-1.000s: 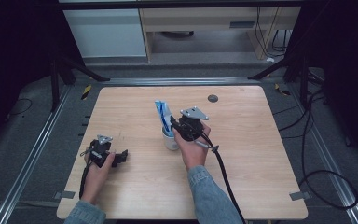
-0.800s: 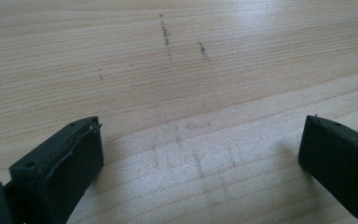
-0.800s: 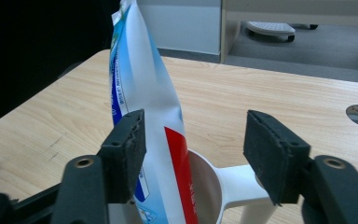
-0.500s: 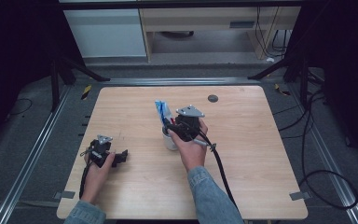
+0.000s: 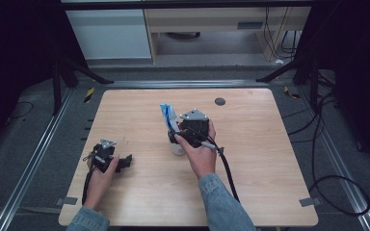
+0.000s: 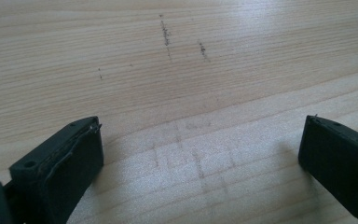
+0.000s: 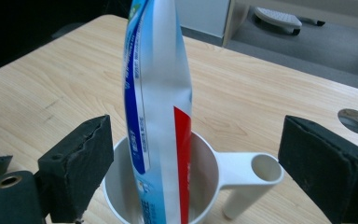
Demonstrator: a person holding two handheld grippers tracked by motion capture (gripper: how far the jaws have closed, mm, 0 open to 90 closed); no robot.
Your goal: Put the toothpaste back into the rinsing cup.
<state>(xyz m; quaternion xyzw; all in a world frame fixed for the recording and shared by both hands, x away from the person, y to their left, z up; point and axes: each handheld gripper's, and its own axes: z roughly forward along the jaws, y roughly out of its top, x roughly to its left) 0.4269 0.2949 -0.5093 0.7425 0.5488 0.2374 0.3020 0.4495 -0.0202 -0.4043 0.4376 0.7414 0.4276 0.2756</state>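
Wooden table (image 5: 279,159) — white cup (image 7: 209,172) near centre, toothpaste tube (image 7: 161,107) upright inside, base hidden. Right gripper (image 7: 191,163) jaws just opened wide around tube, not touching. Left gripper (image 6: 200,154) wide open, empty, near front-left corner.

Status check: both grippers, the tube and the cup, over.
Right gripper jaws just opened, clear of toothpaste tube. Tube stands in white cup. Left gripper open over bare table. Nothing in the way.
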